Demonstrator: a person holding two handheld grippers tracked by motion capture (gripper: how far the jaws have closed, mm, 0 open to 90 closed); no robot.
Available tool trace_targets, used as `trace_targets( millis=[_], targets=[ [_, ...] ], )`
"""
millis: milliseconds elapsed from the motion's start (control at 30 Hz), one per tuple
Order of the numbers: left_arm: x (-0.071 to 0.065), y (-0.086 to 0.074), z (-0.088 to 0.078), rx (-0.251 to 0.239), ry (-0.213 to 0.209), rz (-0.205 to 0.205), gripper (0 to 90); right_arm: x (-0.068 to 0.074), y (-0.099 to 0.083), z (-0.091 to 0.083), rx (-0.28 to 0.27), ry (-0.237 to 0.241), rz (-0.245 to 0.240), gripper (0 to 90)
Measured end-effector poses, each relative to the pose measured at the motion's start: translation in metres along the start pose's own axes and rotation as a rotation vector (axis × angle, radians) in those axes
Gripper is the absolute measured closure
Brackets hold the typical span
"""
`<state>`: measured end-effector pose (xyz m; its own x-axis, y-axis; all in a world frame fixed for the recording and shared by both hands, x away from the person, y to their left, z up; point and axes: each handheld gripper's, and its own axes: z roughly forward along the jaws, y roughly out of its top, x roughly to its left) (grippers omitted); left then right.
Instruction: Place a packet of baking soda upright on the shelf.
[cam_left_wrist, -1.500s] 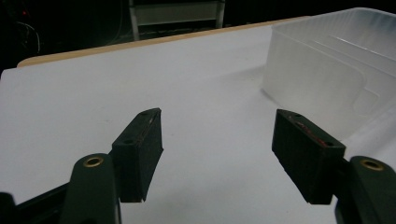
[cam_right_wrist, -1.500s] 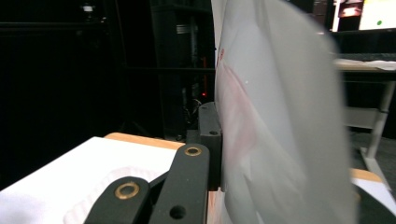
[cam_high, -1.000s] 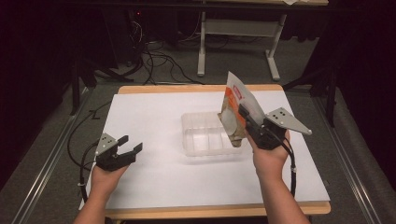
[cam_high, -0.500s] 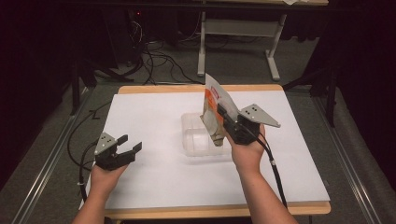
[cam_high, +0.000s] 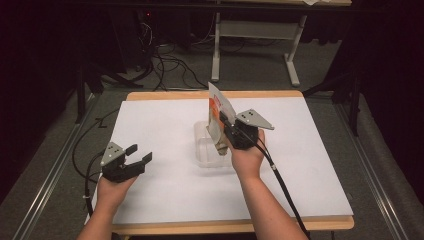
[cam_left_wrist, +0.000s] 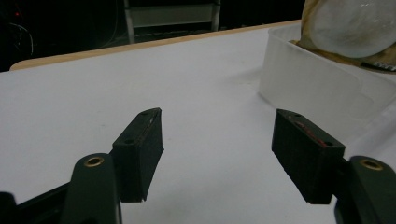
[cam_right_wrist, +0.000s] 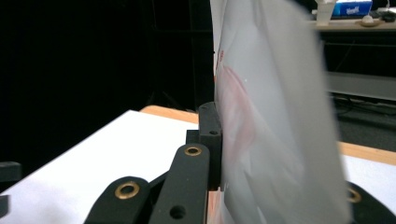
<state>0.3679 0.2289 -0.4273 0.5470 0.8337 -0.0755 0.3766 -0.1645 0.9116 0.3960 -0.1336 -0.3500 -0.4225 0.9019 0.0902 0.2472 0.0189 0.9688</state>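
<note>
Resting at the lower left of the high view, your left gripper (cam_high: 139, 156) sits on the white bench (cam_high: 165, 125) with its jaws spread wide and nothing between them. In its own view the two black pads (cam_left_wrist: 140, 149) stand well apart over bare bench, and the clear tub (cam_left_wrist: 322, 88) shows at the upper right. At the centre of the high view, your right gripper (cam_high: 223, 131) is clamped tight on an upright pouch (cam_high: 218, 117), held over the tub (cam_high: 202, 155), its lower end at or inside the tub's rim. In the right gripper view the pouch (cam_right_wrist: 271, 121) rises pale and blurred beside the jaw.
</note>
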Motion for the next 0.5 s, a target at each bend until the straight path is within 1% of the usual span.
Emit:
trace_targets(
  millis=[33, 133, 267, 300, 367, 400, 500],
  targets=[
    [0.000, 0.000, 0.000, -0.003, -0.001, -0.001, 34.2, 0.000, 0.000, 0.000, 0.000, 0.000, 0.000, 90.0],
    [0.000, 0.000, 0.001, -0.005, -0.003, -0.004, 34.4, 0.003, -0.003, 0.009, 0.017, -0.017, -0.015, 90.0],
    [0.001, 0.000, 0.001, -0.001, -0.002, -0.005, 34.4, 0.005, -0.004, 0.014, 0.025, -0.016, -0.020, 90.0],
    [0.001, 0.000, 0.001, 0.000, -0.003, -0.004, 34.4, 0.007, -0.005, 0.018, 0.031, -0.012, -0.016, 90.0],
    [0.001, 0.000, 0.000, 0.000, -0.003, -0.003, 34.4, 0.008, -0.006, 0.020, 0.030, -0.006, -0.013, 90.0],
    [0.001, 0.000, 0.000, -0.005, -0.004, -0.005, 34.4, 0.011, -0.006, 0.022, 0.035, -0.006, -0.025, 90.0],
    [0.002, 0.000, 0.000, -0.010, -0.004, -0.009, 34.5, 0.015, -0.007, 0.024, 0.039, -0.003, -0.035, 90.0]
  ],
)
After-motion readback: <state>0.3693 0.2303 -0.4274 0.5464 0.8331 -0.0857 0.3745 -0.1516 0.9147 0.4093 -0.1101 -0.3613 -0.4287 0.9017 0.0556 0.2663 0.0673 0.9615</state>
